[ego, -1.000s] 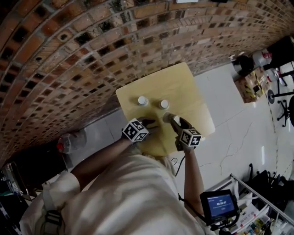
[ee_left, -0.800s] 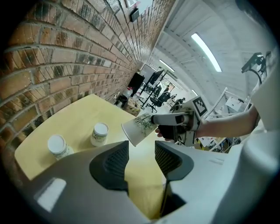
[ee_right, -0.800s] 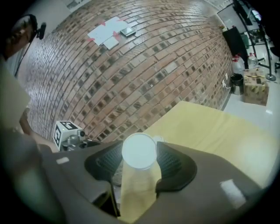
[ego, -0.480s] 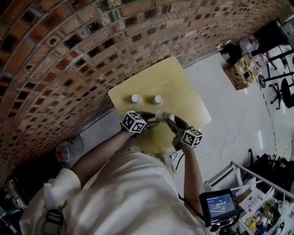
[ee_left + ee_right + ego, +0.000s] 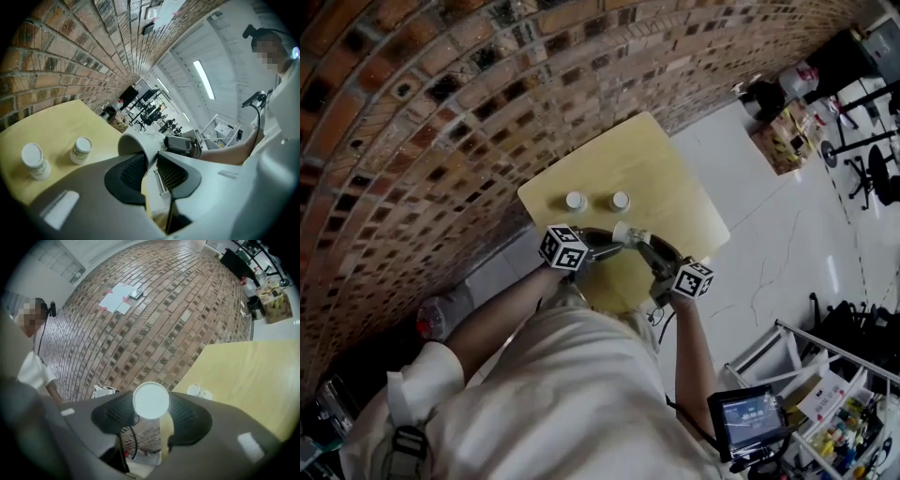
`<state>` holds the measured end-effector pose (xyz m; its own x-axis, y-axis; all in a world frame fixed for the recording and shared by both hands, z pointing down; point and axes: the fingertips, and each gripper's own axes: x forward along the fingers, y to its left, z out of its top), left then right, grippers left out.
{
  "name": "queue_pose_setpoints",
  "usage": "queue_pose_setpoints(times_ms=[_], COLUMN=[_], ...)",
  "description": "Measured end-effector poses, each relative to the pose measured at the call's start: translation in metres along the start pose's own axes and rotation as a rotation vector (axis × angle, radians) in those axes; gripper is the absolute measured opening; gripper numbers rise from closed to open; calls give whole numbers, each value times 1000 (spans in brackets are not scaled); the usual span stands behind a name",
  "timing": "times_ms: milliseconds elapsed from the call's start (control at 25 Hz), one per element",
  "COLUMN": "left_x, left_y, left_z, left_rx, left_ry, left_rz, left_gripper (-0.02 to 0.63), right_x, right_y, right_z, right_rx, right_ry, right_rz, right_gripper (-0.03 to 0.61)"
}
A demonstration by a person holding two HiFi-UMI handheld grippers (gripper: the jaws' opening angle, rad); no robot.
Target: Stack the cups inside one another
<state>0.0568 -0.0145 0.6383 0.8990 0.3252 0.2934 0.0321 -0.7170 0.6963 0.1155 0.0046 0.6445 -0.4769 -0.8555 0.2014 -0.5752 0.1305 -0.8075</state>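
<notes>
A white paper cup (image 5: 625, 232) hangs tipped on its side above the yellow table (image 5: 666, 178). My right gripper (image 5: 643, 243) is shut on its body; in the right gripper view the cup's round base (image 5: 150, 400) fills the gap between the pads. My left gripper (image 5: 151, 168) has just been closing, and its pads pinch the lower wall of the cup (image 5: 140, 143) at the mouth. The right gripper (image 5: 182, 144) shows just behind the cup there. Two more cups (image 5: 573, 200) (image 5: 621, 200) stand upside down side by side on the table.
The table stands against a brick wall (image 5: 441, 112), with pale tiled floor to its right. A clear plastic container (image 5: 441, 302) lies on the floor at the left. A small screen (image 5: 748, 419) and shelving are at the lower right. A small box (image 5: 104, 391) shows below the wall.
The right gripper has lifted the cup off the table. The left gripper has come in to the cup's mouth and its jaws have narrowed onto the wall.
</notes>
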Motion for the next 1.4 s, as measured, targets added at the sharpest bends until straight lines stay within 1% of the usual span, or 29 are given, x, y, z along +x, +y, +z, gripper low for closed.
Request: queue_pose_setpoints(times_ms=[40, 80, 200, 320, 440, 560, 680, 760, 840, 1000, 1240, 1320, 1400], left_x=[-1, -2, -4, -5, -4, -2, 0, 2, 4, 12, 16, 15, 16], left_y=[0, -1, -2, 1, 8, 21, 36, 44, 52, 63, 84, 91, 97], left_z=[-1, -1, -2, -11, -25, -40, -55, -66, -75, -96, -121, -129, -137], left_rx=[6, 11, 34, 109, 213, 330, 488, 599, 677, 745, 874, 896, 901], left_ry=[1, 1, 21, 98, 205, 321, 455, 554, 641, 775, 940, 979, 1014], left_rz=[-3, -5, -5, 35, 97, 178, 265, 308, 339, 359, 404, 412, 410], left_gripper=[77, 27, 23, 23, 23, 23, 23, 23, 23, 23, 23, 25, 25], right_x=[0, -1, -5, -12, -17, -22, -25, -27, -29, -33, -35, -36, -37], right_y=[-3, -5, -7, -13, -18, -21, -24, -26, -28, -31, -36, -39, -41], right_z=[-3, -6, -14, -18, -21, -25, -31, -36, -41, -51, -63, -65, -67], right_rx=[-14, -24, -32, -39, -37, -33, -33, -37, -41, -31, -21, -25, -27], right_ry=[7, 18, 40, 37, 33, 31, 36, 47, 59, 69, 89, 100, 108], right_rz=[-10, -21, -51, -83, -110, -135, -163, -183, -198, -216, -234, -242, -251], right_gripper=[239, 245, 265, 267, 267, 266, 265, 265, 259, 255, 252, 250, 250])
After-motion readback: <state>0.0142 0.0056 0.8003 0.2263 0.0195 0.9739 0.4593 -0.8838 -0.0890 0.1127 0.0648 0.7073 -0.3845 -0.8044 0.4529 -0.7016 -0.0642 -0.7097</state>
